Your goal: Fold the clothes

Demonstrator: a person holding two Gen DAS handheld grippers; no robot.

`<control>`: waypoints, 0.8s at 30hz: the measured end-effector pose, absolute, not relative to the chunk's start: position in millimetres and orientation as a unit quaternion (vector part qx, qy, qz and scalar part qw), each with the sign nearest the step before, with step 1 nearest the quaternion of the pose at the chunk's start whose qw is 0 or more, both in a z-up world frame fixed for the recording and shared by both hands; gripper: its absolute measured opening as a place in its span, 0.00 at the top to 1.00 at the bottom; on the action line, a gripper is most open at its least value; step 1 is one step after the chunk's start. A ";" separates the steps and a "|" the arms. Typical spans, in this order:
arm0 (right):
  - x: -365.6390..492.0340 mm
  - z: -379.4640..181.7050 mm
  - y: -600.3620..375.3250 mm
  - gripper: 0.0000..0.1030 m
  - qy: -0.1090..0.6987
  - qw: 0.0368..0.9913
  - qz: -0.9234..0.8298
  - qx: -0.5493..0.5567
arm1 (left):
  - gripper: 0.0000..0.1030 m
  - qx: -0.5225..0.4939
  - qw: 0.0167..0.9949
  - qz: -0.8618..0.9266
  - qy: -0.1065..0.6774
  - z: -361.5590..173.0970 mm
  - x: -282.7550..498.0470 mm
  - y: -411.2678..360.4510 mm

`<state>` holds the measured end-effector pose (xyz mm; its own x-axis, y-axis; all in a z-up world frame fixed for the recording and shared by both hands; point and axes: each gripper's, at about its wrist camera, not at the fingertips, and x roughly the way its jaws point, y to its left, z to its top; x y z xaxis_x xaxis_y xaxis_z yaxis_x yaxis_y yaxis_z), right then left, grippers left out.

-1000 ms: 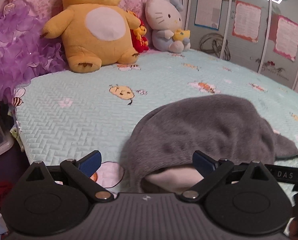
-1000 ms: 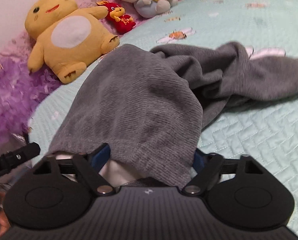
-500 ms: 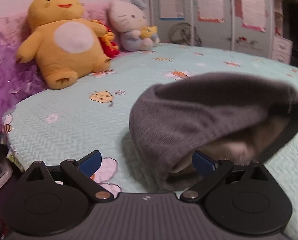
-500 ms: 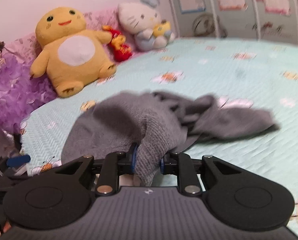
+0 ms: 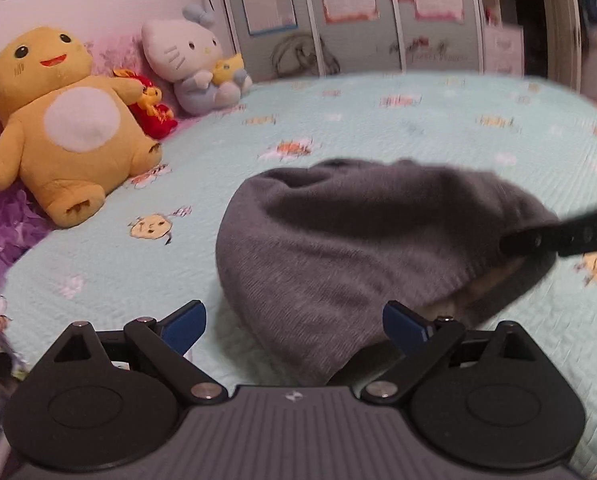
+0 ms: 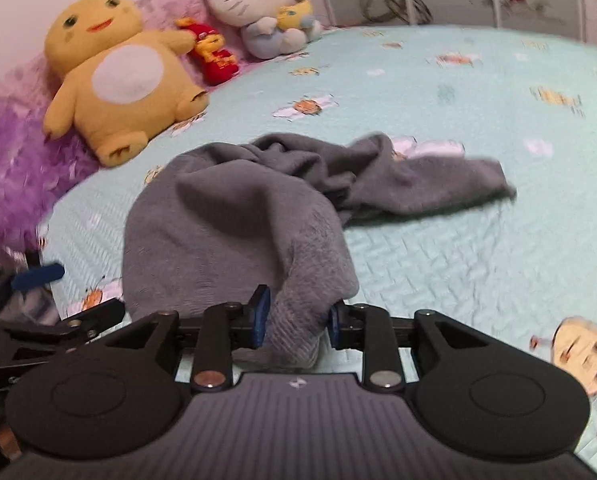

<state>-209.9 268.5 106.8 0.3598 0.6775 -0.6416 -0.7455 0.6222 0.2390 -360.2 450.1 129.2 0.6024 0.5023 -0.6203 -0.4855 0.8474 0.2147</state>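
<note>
the right gripper, low in the middle of the right wrist view, has a bunched fold of the grey garment between its two blue pads, and the cloth fills the gap. its jaws have just been opening a little after a tighter squeeze, yet the knit is bulged between the pads, so i read it as gripped, though loosely. the left gripper, at the bottom centre of the left wrist view, stands wide, its blue fingertips well apart, with the near hem of the garment draped between them and neither pad pressing on it.

from the claws outward, the garment rises in a humped mound in the centre of both views, a pale lining showing under its lifted edge at right in the left wrist view. a sleeve trails off to the right in the right wrist view, lying rumpled on the pale green bedspread.

to do this step well, i would firm up the right grip before lifting further, since a slack pinch may let the fold slide out. the left claw should close on the hem at a matching edge, so both hold the same side. then draw the cloth taut and flat, and keep the trailing sleeve from tucking under.
</note>
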 end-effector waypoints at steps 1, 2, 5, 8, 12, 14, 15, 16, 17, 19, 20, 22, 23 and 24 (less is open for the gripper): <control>-213.0 112.5 273.7 0.60 0.364 0.823 0.432 -0.060 | 0.05 0.005 0.888 0.280 0.364 130.0 -357.3 450.9; -216.2 118.0 280.1 0.56 0.364 0.822 0.432 -0.073 | 0.05 -0.008 0.881 0.283 0.378 129.3 -356.0 451.4; -225.6 124.1 288.9 0.49 0.376 0.819 0.422 -0.101 | 0.05 -0.037 0.864 0.286 0.413 129.2 -354.1 457.8; -233.7 136.2 307.6 0.49 0.390 0.819 0.403 -0.122 | 0.05 -0.040 0.852 0.296 0.429 130.6 -351.4 458.0; -235.9 148.0 311.4 0.49 0.395 0.820 0.393 -0.129 | 0.05 -0.043 0.851 0.299 0.429 133.0 -349.1 461.6; -239.2 151.8 310.7 0.49 0.384 0.825 0.390 -0.138 | 0.05 -0.049 0.851 0.295 0.431 134.1 -346.8 463.8; -241.9 153.6 309.9 0.49 0.377 0.829 0.387 -0.143 | 0.05 -0.051 0.851 0.294 0.432 134.7 -345.7 464.9; -245.1 155.7 309.6 0.48 0.371 0.833 0.384 -0.147 | 0.05 -0.050 0.852 0.291 0.432 135.2 -344.6 464.5; -248.3 157.5 309.7 0.48 0.365 0.836 0.380 -0.152 | 0.05 -0.047 0.853 0.288 0.432 135.8 -343.5 463.4; -253.7 160.9 310.7 0.48 0.357 0.841 0.375 -0.158 | 0.05 -0.041 0.855 0.284 0.432 136.5 -341.9 461.2; -256.1 162.9 311.8 0.48 0.355 0.841 0.376 -0.159 | 0.05 -0.038 0.856 0.283 0.432 135.8 -341.8 460.5; -260.2 164.8 315.4 0.47 0.353 0.840 0.378 -0.162 | 0.05 -0.035 0.855 0.283 0.432 133.6 -342.4 460.5; -262.2 164.9 318.2 0.47 0.352 0.841 0.377 -0.165 | 0.05 -0.034 0.855 0.283 0.433 132.6 -342.9 461.6; -263.5 164.7 320.9 0.47 0.351 0.841 0.375 -0.169 | 0.05 -0.033 0.854 0.285 0.434 132.1 -343.5 463.0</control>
<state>-263.5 320.9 164.7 0.4723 0.5125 -0.7171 -0.7501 0.6609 -0.0217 -343.5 463.0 132.1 0.4608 0.4574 -0.7606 -0.5152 0.8356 0.1904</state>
